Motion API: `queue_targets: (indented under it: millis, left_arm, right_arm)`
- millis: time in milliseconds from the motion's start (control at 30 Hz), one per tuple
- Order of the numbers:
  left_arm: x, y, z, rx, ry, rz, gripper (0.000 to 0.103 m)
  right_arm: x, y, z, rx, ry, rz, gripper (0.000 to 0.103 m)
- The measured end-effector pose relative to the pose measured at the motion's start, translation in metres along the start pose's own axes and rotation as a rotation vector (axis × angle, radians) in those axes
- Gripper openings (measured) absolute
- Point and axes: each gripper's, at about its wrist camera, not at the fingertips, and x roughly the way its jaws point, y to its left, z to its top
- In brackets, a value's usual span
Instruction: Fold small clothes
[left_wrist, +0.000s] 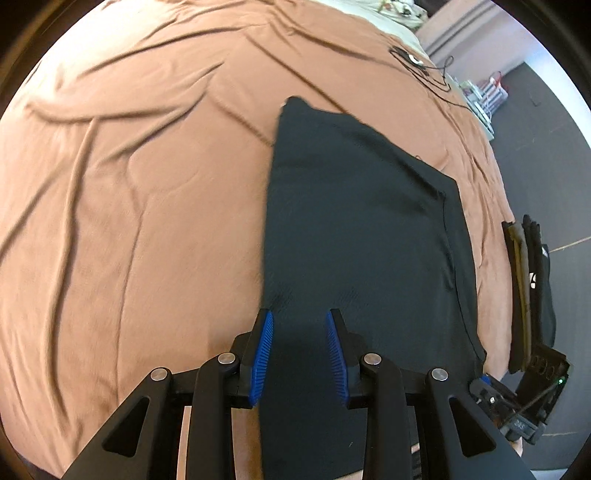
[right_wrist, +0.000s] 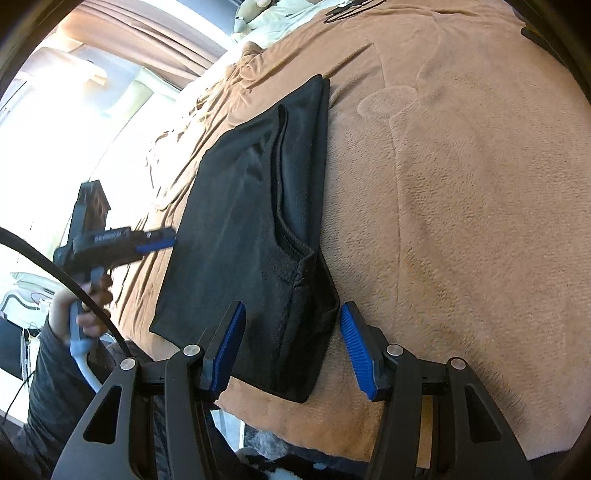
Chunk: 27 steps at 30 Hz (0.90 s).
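Lying flat on the bed, close to its near edge, the black garment (right_wrist: 255, 229) looks partly folded already — one side is turned over the middle, so a hemmed edge runs lengthwise down the cloth and ends in a doubled corner near the bed's edge. I judge it light, soft and limp: a thin knit that will sag from any single hold and drag along the fuzzy brown bedspread (right_wrist: 461, 221) rather than slide, so a lifted layer could pull the one beneath it askew. Nothing about it is fragile or slippery. The best holds are probably the corners and the hem, where the cloth is doubled and gives ribbed pads something to bite, with a pinch at two corners together to keep the fold line straight.

The right hand-held gripper (right_wrist: 291, 349) sits low over the near end with its jaws partly open, straddling the folded corner; no pad presses on it. The left hand-held gripper (left_wrist: 300, 356) hovers over the garment's other long side — jaws narrow but parted, nothing between them. A stack of dark folded clothes (left_wrist: 530, 288) sits at the bed's right edge, apart from the garment.
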Motion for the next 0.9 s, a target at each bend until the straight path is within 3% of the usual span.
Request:
queue_targets:
  millis: [267,667,900]
  left_arm:
    - [-0.004,0.024,-0.035,-0.048,0.013,-0.033,0.032]
    - [-0.020,0.040,-0.069,-0.089,0.005,-0.080,0.032]
    - [-0.014,0.038,-0.084,-0.132,0.047,-0.181,0.032]
  right_arm:
    - [0.001,0.010,-0.005,-0.021,-0.004,-0.015,0.036]
    - [0.011,0.013,-0.006,-0.020,0.011,0.012,0.036]
    - [0.013,0.009,-0.006,-0.011,0.015,0.027,0.032]
